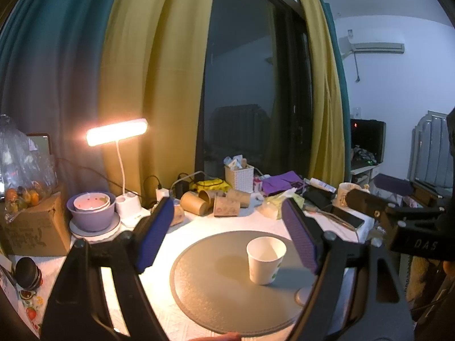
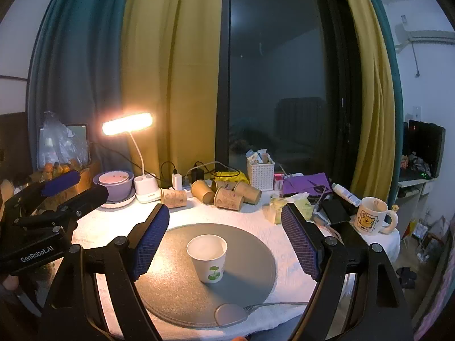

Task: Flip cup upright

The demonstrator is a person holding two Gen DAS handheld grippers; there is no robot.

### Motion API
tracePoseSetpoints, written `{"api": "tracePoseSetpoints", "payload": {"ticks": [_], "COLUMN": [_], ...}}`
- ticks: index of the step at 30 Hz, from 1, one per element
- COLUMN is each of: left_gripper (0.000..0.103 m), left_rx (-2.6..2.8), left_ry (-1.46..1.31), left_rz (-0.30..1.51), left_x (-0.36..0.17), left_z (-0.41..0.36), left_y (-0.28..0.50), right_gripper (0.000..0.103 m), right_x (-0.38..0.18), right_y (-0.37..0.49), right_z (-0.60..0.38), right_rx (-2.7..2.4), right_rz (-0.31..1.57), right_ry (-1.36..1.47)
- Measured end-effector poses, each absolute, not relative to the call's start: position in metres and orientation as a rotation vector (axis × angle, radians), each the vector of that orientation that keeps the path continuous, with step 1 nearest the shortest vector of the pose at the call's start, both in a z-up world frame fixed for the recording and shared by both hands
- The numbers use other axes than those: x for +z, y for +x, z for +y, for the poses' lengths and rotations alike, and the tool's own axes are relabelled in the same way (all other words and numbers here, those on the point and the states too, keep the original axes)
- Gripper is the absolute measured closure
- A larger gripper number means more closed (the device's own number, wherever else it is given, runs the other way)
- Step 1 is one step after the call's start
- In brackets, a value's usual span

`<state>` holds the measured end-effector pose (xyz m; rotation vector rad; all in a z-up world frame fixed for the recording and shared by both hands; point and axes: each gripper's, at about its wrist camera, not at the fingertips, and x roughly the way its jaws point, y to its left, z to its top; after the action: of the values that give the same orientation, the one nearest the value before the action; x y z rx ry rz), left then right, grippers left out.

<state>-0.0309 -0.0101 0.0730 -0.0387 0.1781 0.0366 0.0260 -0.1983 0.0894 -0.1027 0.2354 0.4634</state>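
Observation:
A white paper cup [image 1: 266, 259] stands upright, mouth up, on a round grey mat [image 1: 216, 289]. It also shows in the right wrist view [image 2: 208, 257] with a green print on its side, near the middle of the mat [image 2: 170, 289]. My left gripper [image 1: 227, 238] is open and empty, held back from the cup, which sits close to its right finger. My right gripper [image 2: 224, 241] is open and empty, with the cup between and beyond its fingers, touching neither. The left gripper's body also shows at the left of the right wrist view [image 2: 61, 196].
Several brown paper cups [image 2: 227, 194] lie on their sides behind the mat. A lit desk lamp [image 2: 128, 123], purple bowls [image 2: 115, 184], a white basket [image 2: 260, 172], a bear mug [image 2: 371, 216] and phones [image 2: 335, 209] crowd the table's back and right. A cable puck [image 2: 230, 314] lies on the mat's front edge.

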Motion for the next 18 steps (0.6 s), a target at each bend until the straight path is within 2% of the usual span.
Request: {"api": "tracePoseSetpoints", "payload": {"ticks": [18], "left_gripper": [0.024], "left_rx": [0.033], "left_ry": [-0.049], "left_rz": [0.206], "left_x": [0.0701], "left_z": [-0.0066], "left_y": [-0.0265], "right_gripper": [0.019], "right_x": [0.0857], "right_y": [0.0302], "right_z": [-0.2011], "right_rx": [0.462], "right_rz": [0.255], "right_ry": [-0.097]}}
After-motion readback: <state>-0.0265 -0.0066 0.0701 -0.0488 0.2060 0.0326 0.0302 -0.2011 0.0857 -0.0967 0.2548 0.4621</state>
